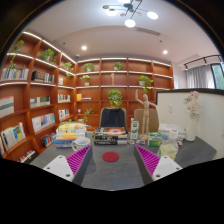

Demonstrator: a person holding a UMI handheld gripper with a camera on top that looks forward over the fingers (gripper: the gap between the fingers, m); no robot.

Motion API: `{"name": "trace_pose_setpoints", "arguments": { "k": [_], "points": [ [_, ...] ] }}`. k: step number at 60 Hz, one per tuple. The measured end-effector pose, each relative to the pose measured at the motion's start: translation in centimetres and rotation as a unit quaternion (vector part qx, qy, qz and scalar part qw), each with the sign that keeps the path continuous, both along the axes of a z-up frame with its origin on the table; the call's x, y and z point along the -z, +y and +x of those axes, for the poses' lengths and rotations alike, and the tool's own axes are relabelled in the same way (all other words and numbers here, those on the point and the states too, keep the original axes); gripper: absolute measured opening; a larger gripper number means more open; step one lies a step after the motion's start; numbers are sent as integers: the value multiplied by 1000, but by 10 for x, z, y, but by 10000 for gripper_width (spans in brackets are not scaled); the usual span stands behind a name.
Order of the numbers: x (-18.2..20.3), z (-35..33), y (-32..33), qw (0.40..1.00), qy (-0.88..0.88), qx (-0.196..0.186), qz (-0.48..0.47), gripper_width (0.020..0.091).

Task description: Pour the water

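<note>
My jaws stand wide and empty above the grey worktop [110, 172]; a small clear bottle [134, 129] stands well beyond them, by a round red coaster [110, 156]; approaching off-line, 1 finger could topple it amid the clutter.

1. The tongs [111, 163] are showing two pale, whitish fingers at the bottom of the gripper view.
2. Each finger is bearing a magenta pad [78, 159] on its inner face.
3. The pads are displaying a ribbed, textured surface.
</note>
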State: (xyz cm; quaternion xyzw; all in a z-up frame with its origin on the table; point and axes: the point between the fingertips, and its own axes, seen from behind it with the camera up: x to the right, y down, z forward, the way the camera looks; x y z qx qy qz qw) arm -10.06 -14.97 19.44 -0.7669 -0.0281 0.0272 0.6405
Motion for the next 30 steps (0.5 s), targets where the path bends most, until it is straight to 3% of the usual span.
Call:
{"name": "trace_pose_setpoints", "arguments": {
  "k": [7,8,10,14,24,30],
  "points": [
    [40,10,-9,1000,-5,-14,-7,853],
    [20,7,-9,1000,-7,-12,-11,853],
    [54,24,-10,1000,-5,-10,-10,852],
    [78,42,-14,1000,-3,-1,-13,852],
    [115,110,-23,998,-3,58,-23,854],
    [117,155,-19,995,-18,96,-14,849]
  ]
}}
